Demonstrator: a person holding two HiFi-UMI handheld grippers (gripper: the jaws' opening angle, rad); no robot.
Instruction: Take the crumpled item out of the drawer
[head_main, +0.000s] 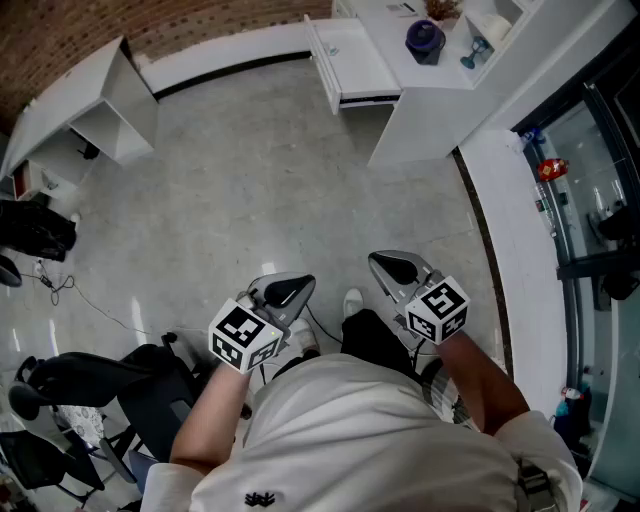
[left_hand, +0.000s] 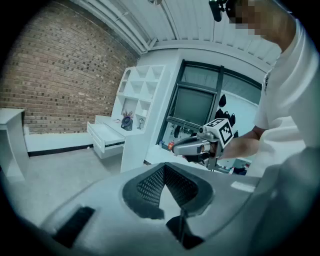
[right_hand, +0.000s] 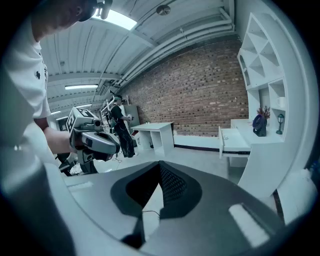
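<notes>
The white drawer (head_main: 352, 62) stands pulled open from the white cabinet at the far side of the floor, also seen as the drawer (left_hand: 105, 136) and the drawer (right_hand: 234, 140). No crumpled item shows in it from here. My left gripper (head_main: 298, 286) and right gripper (head_main: 386, 263) hang close to the person's body, far from the drawer, both pointing towards it. The jaws of each are shut with nothing between them. The left gripper (left_hand: 164, 167) sees the right gripper (left_hand: 196, 146) beside it. The right gripper (right_hand: 160, 165) sees the left gripper (right_hand: 95, 142) the same way.
A purple vase (head_main: 425, 40) and a small blue lamp (head_main: 473, 52) stand on the cabinet top beside a white shelf unit (left_hand: 137, 90). A white desk (head_main: 90, 100) stands far left. Black chairs and bags (head_main: 100, 385) crowd the near left. A glass wall (head_main: 590, 200) runs along the right.
</notes>
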